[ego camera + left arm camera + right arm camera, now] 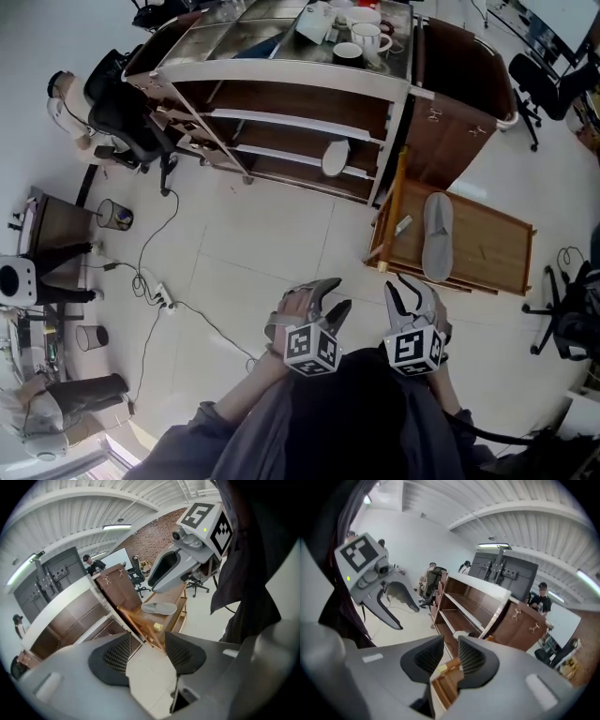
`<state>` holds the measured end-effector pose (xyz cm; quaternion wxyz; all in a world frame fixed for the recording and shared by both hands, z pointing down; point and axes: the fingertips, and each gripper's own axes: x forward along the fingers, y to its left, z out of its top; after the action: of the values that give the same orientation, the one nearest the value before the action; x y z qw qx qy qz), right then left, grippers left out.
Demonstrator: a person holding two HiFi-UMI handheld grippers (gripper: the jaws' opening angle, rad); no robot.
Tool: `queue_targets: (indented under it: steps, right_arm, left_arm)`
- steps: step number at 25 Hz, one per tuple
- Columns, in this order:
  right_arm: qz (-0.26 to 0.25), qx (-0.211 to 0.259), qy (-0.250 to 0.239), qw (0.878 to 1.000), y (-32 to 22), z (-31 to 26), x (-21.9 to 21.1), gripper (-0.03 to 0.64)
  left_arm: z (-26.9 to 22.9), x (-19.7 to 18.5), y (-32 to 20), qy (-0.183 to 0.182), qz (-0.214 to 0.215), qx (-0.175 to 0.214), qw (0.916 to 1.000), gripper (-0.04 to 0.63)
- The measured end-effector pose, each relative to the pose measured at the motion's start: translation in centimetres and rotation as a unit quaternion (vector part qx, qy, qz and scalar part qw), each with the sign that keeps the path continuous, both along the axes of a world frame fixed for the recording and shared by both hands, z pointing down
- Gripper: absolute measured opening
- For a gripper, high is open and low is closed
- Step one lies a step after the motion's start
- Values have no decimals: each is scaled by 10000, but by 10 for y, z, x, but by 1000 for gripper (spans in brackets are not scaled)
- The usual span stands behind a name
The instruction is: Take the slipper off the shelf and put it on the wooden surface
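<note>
A grey slipper lies flat on the low wooden surface right of the shelf; the left gripper view shows this slipper too. A second pale slipper stands on a lower board of the shelf, and the right gripper view catches it just past the jaws. Both grippers hang close to the person's body, well short of the furniture. My left gripper is open and empty. My right gripper has its jaws only slightly apart, with nothing between them.
Mugs and clutter sit on the shelf top. A brown cabinet stands behind the wooden surface, where a small object lies by the slipper. Office chairs, a waste bin and floor cables with a power strip are at left.
</note>
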<state>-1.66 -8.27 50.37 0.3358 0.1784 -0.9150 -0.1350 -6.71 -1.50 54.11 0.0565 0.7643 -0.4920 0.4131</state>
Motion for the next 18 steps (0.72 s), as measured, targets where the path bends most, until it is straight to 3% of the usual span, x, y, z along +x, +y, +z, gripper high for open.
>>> queue_targets:
  steps: [3,8,15,18]
  right_arm:
    - [-3,822,491,9954,-8,23,-102,78]
    - [-31,1227,1230,9848,-58,98,-233,92]
    - [-359,1342,2241,9646,-154,258,-324,101]
    - [-361,1482,2656,9519,-202,334,-347,169]
  left_arm:
    - [7,-91,16,164,-53,-104,9998,227]
    - [31,-204,23,326,-88,-369,9987,227]
    - [84,-286,-33,582,0,-644,9962,227]
    - [110,-317,-66,696,-59,-759,9947,222]
